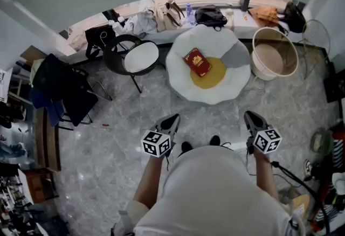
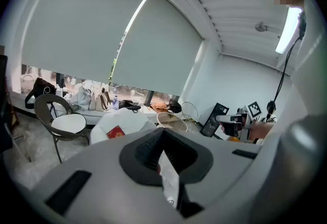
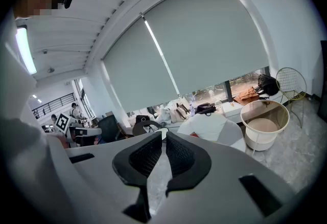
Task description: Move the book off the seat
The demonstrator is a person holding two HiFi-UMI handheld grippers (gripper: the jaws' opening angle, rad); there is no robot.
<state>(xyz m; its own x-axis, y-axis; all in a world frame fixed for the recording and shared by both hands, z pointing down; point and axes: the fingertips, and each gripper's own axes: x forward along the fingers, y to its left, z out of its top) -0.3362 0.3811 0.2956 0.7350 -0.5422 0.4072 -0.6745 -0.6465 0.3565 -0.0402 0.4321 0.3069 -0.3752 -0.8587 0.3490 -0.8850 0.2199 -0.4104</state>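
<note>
Head view: we see the red book (image 1: 197, 62) lying on the white seat (image 1: 180, 81) far ahead, with our left gripper (image 1: 173, 118) and right gripper (image 1: 249, 116) near us, well apart from it. Left gripper view: we find its jaws closed on nothing. Right gripper view: its jaws are likewise closed and empty.

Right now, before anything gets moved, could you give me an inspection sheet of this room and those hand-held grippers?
Surface: grey stone-look floor; no table in use.
Job's things: red book lies flat on the white seat, partly over its yellow centre.
Clutter: bags and a bottle on the window ledge; dark clothes heaped at left.
Grippers: left hand-held gripper and right hand-held gripper both shut, empty, short of the book.
Cables: black cable trailing on the right gripper's side.
Surroundings: round chair left of the seat, beige tub right of it; roller blind lowered most of the way.
</note>
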